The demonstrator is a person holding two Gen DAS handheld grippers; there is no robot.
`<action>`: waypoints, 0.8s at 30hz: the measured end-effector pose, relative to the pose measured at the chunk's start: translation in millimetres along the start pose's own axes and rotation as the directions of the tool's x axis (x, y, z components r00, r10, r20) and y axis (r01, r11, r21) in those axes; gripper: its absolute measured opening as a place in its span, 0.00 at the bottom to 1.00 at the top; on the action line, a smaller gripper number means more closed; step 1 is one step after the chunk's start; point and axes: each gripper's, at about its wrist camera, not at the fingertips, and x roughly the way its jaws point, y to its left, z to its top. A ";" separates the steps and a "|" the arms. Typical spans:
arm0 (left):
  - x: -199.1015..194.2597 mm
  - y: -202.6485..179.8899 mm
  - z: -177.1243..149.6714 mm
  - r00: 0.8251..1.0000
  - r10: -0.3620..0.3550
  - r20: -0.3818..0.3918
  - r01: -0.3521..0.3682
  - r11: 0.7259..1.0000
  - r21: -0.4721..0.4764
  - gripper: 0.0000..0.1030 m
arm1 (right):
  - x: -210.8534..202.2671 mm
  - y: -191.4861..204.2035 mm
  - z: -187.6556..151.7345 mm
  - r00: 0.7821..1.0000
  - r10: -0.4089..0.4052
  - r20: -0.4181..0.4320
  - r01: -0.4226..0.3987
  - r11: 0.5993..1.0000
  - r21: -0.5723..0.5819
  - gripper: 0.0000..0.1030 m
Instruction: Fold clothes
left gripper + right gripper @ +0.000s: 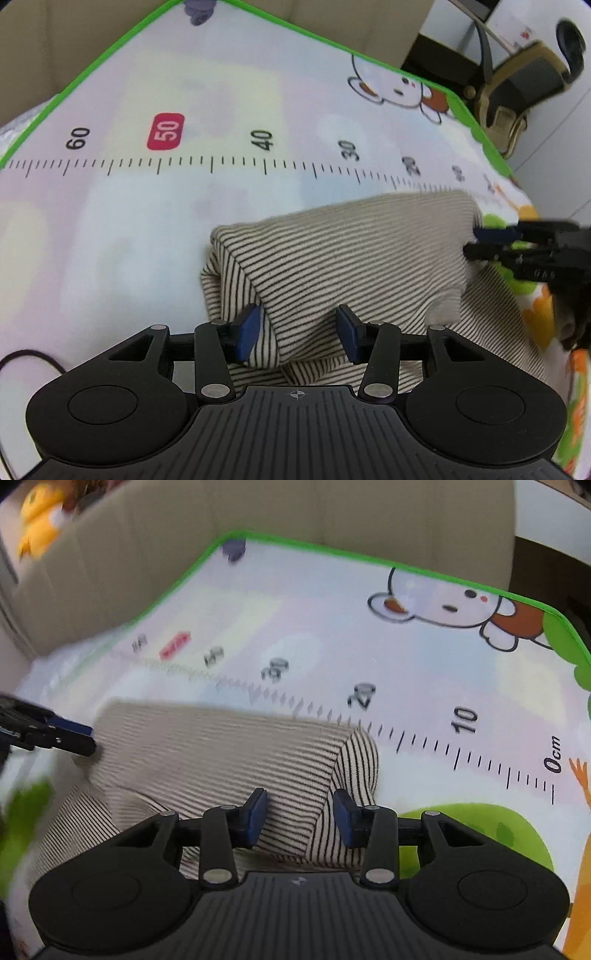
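Left wrist view: a cream cloth with thin black stripes lies folded near the play mat's green edge, between both wide-open claws, left claw and right claw.

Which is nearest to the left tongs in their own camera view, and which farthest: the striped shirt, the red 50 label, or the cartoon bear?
1. Striped shirt, between the left tongs, bunched right in front.
2. Red 50 label, farther up the mat, to the left.
3. Cartoon bear, at the mat's far green edge, upper right.

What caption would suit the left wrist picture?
Left gripper, jaws open around a fold of striped garment on a ruler-printed play mat.
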 end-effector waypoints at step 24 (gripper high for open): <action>40.0 34.0 36.7 0.992 -0.111 -0.063 0.092 0.965 -0.246 0.36 | 45.0 -9.6 42.6 0.996 0.075 -0.049 -0.071 0.994 0.079 0.23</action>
